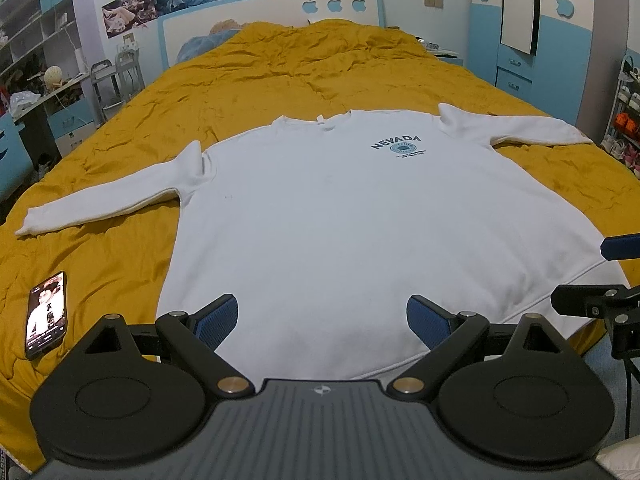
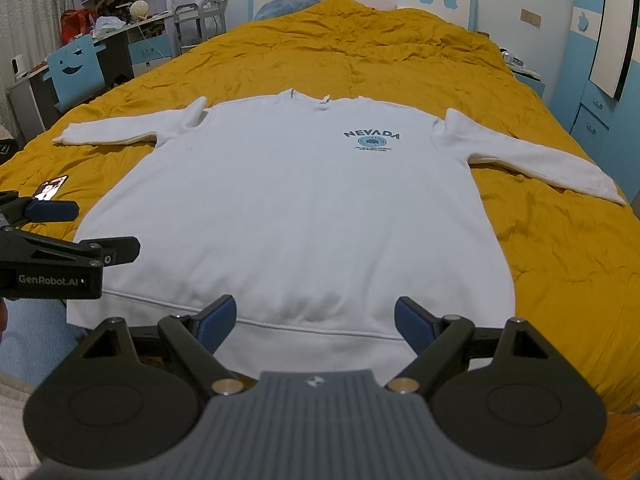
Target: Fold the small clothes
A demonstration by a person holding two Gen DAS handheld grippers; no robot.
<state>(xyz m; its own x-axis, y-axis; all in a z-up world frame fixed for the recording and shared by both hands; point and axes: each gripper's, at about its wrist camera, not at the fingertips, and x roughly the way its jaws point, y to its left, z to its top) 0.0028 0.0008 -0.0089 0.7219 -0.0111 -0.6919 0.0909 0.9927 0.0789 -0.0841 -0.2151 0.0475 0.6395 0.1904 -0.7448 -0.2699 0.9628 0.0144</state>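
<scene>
Left wrist view is showing a white sweatshirt point(image 1: 340, 216) lying flat and face up on a mustard-yellow bedspread point(image 1: 280, 68), with both sleeves spreading outward and the neckline pointing toward the headboard point(image 1: 272, 12). A dark "NEVADA" print point(image 1: 398, 145) is sitting on the chest, toward the right of the view. The left gripper point(image 1: 322, 322) is hovering over the sweatshirt's bottom hem, its jaws standing wide apart and holding nothing; the blue pads point(image 1: 218, 322) are showing on both fingers. A phone point(image 1: 46, 314) with a lit screen is lying on the bedspread just left of the hem, clear of the fabric. The right gripper point(image 1: 616, 272) is entering this view at the right edge, beside the hem's right corner. Right wrist view is showing the same sweatshirt point(image 2: 296, 208) from nearer its right side, with the hem band running across the bottom of the garment. The right gripper point(image 2: 316, 324) is hovering over that hem band, its jaws likewise released and empty. The left gripper point(image 2: 86, 230) is appearing at the left edge near the hem's left corner, with the phone point(image 2: 51, 187) lying just beyond it. A desk point(image 2: 132, 28) and shelves are standing to the left of the bed.
</scene>
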